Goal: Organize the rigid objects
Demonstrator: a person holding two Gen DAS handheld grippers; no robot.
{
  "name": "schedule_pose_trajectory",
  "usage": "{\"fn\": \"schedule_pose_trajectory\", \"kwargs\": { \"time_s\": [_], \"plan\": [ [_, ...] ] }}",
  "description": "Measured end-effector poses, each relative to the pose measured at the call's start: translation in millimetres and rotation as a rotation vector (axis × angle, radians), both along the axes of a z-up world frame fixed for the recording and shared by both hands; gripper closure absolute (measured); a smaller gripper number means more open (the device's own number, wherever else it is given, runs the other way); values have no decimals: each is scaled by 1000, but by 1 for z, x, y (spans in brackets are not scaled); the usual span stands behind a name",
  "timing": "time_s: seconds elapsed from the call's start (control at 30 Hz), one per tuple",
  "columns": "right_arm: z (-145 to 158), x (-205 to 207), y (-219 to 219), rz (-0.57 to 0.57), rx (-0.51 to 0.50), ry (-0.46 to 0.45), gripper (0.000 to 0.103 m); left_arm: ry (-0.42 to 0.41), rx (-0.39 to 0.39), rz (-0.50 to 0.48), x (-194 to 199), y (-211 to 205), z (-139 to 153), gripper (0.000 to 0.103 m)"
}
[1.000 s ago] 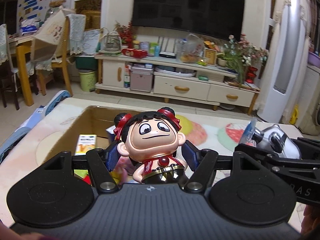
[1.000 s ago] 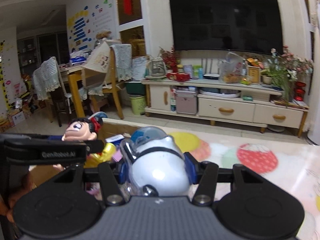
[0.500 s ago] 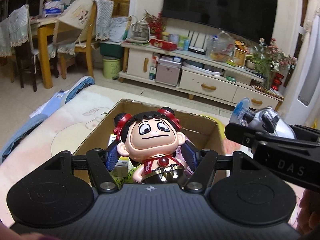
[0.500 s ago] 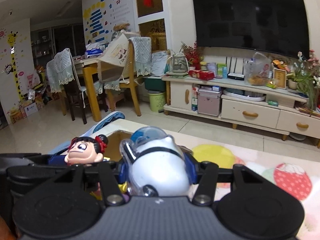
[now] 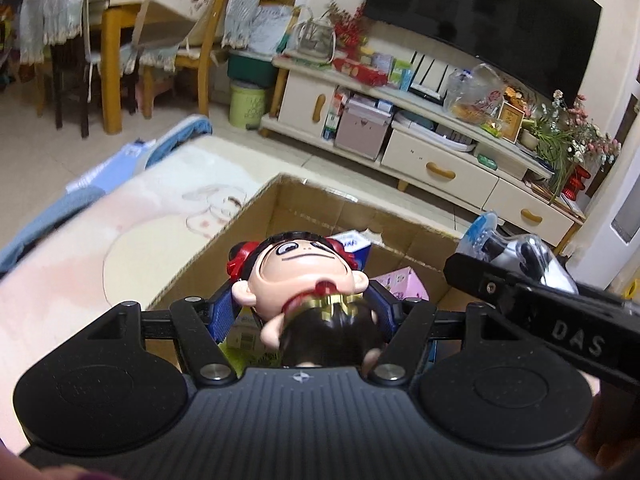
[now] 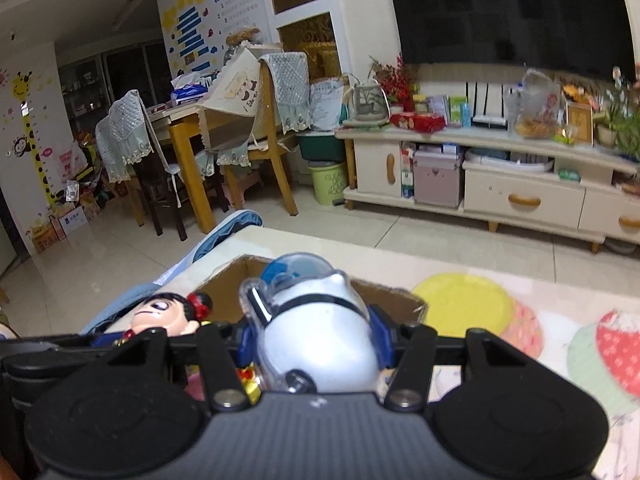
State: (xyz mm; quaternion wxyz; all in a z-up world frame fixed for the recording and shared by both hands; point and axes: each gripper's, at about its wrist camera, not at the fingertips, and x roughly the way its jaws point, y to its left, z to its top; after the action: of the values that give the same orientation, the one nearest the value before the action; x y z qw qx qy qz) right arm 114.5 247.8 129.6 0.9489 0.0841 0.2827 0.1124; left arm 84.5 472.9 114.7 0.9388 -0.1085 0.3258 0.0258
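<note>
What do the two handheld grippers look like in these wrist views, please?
The left gripper and right gripper match: ribbed dark-grey bodies, round black side discs, black linkage arms with silver pivot screws, and blue finger pads. The right one's side bears white "DAS" lettering.

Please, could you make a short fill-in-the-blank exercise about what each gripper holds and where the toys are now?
1. The left gripper is closed on a doll with ______ hair buns.
2. The right gripper is closed on a white toy with a clear ______ on top.
3. Both toys hang above an open ______ box.
4. Inside the box lies a ______ carton near the doll.

Missing words: red; dome; cardboard; pink
</note>
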Motion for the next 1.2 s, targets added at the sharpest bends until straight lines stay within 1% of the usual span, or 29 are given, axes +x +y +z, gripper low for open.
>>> {"fn": "schedule_pose_trajectory", "kwargs": {
  "time_s": [0.1, 0.23, 0.3, 0.33, 0.37, 0.4, 0.5, 0.53, 0.57, 0.6, 0.63, 0.7, 0.77, 0.87, 0.97, 1.03, 1.1, 1.2],
  "plan": [
    [-2, -2, -1, 19, 43, 21, 49, 31, -21, 0, 2, 1, 1, 23],
    [-6, -4, -10, 22, 132, 57, 47, 65, -96, -30, 0, 2, 1, 24],
    [-5, -7, -14, 14, 161, 57, 47, 74, -101, -50, -2, -1, 1, 24],
    [-3, -9, -16, 11, 166, 53, 46, 70, -96, -64, -2, -3, 2, 21],
    [0, -11, -18, 11, 171, 47, 46, 64, -86, -79, -4, -6, 3, 21],
    [3, -12, -19, 12, 174, 39, 44, 58, -78, -86, -7, -9, 4, 19],
    [12, -18, -18, 4, 146, 2, 36, 35, -69, -104, -12, -12, 9, 11],
    [15, -21, -18, -2, 132, -13, 33, 24, -63, -104, -15, -13, 11, 4],
    [18, -26, -18, -12, 116, -31, 32, 10, -50, -100, -18, -14, 13, 3],
    [19, -29, -19, -24, 102, -44, 29, -5, -30, -94, -20, -15, 13, 3],
    [21, -32, -20, -36, 87, -56, 24, -18, -11, -93, -22, -16, 14, 2],
    [23, -41, -23, -63, 52, -82, 21, -35, 20, -91, -28, -18, 15, 0],
    [23, -51, -27, -102, 8, -100, 19, -51, 38, -87, -35, -19, 16, 0],
    [20, -68, -36, -165, -29, -114, 18, -73, 62, -91, -41, -23, 13, 0],
    [16, -84, -44, -224, -67, -122, 16, -97, 98, -117, -44, -32, 10, 0],
    [12, -95, -49, -253, -87, -121, 6, -119, 123, -139, -54, -37, 9, 0],
    [7, -108, -51, -276, -111, -118, 6, -135, 144, -165, -60, -45, 8, 0],
    [1, -126, -54, -301, -134, -108, 6, -136, 157, -194, -73, -53, 4, 0]
  ]
}}
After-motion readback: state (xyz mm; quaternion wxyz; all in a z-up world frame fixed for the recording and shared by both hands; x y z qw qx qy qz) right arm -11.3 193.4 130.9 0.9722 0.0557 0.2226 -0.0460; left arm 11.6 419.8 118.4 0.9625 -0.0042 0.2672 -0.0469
